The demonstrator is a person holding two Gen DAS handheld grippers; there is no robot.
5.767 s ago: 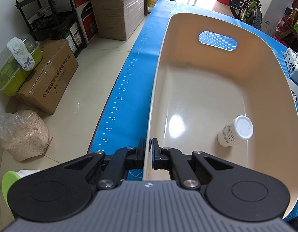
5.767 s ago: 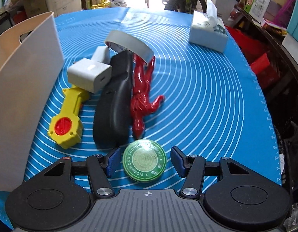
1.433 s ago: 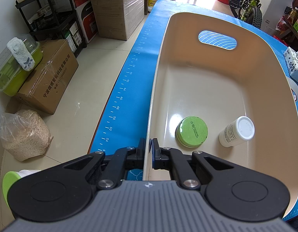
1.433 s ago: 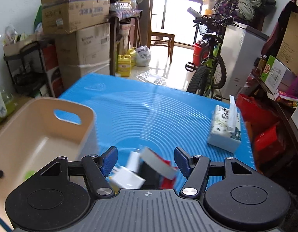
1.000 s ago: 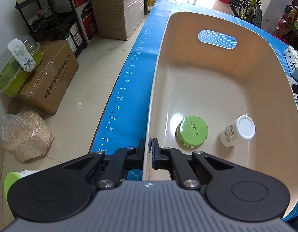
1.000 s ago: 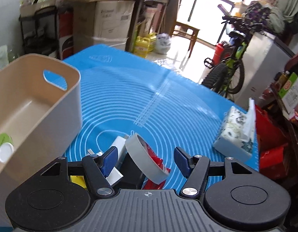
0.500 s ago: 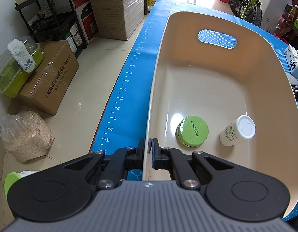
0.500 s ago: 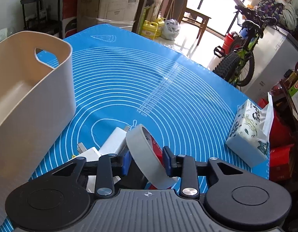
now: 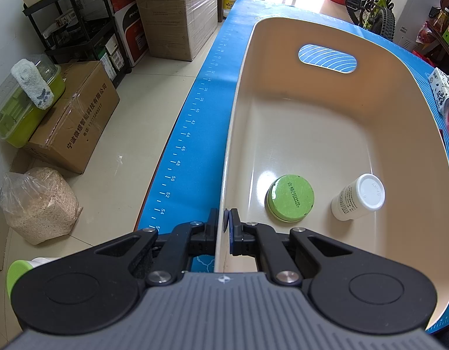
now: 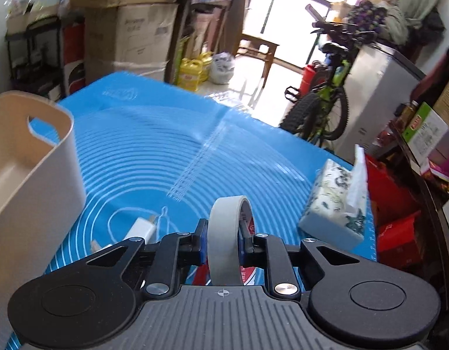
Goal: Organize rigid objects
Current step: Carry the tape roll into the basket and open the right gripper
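My left gripper point(image 9: 225, 221) is shut on the near left rim of the beige bin point(image 9: 326, 134). Inside the bin lie a green round tin point(image 9: 291, 197) and a white pill bottle point(image 9: 358, 197). My right gripper point(image 10: 223, 234) is shut on a grey tape roll point(image 10: 224, 233), held upright and lifted above the blue mat point(image 10: 171, 151). The bin point(image 10: 34, 180) stands to its left in the right wrist view. A white charger point(image 10: 142, 227) lies on the mat below and left of the gripper.
A tissue pack point(image 10: 338, 207) lies on the mat to the right. Cardboard boxes point(image 9: 75, 116), a rack and a bag of grain point(image 9: 40, 204) stand on the floor left of the table. A bicycle point(image 10: 326, 105) stands beyond the table's far edge.
My right gripper closed on the grey tape roll and lifted it off the pile, turning it upright. My left gripper stays clamped on the bin rim.
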